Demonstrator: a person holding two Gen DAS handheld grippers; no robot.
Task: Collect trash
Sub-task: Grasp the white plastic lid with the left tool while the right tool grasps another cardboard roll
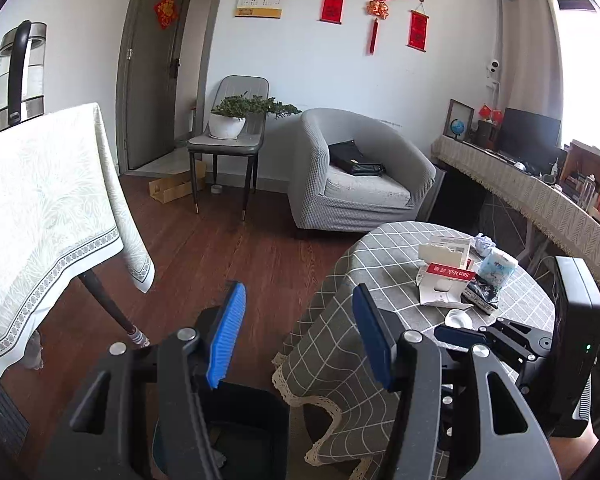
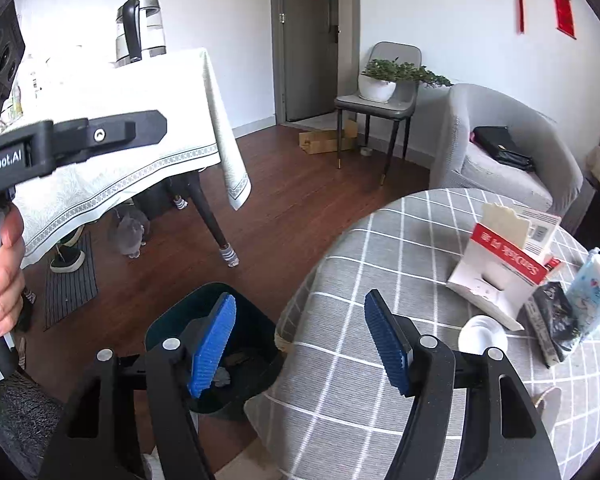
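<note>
Your right gripper (image 2: pixel 300 344) is nearest the lens, its blue pads spread wide with nothing between them; it hangs over the gap between the dark bin (image 2: pixel 214 344) and the round checked table (image 2: pixel 352 264). Your left gripper (image 1: pixel 296 332) is likewise released and empty, held off the table's near edge.

From the right wrist view, the trash sits at about two o'clock on the far side of the table: a torn red-and-white card package (image 2: pixel 504 272), a small white cap or lid (image 2: pixel 482 336) just in front of it, a dark wrapper (image 2: pixel 552 320) beside that, and a pale blue tissue pack (image 2: pixel 594 296) leaning at the right. Some scraps already lie in the bin at seven o'clock, so you appear to be between pickups, reaching back for the next piece.

Next, swing the right gripper toward two o'clock, probably onto the white cap as the closest item. It is low and smooth, so come down squarely. Farther out stand the grey armchair (image 2: pixel 512 148) and the cloth-covered table (image 2: pixel 112 120) at ten o'clock.
</note>
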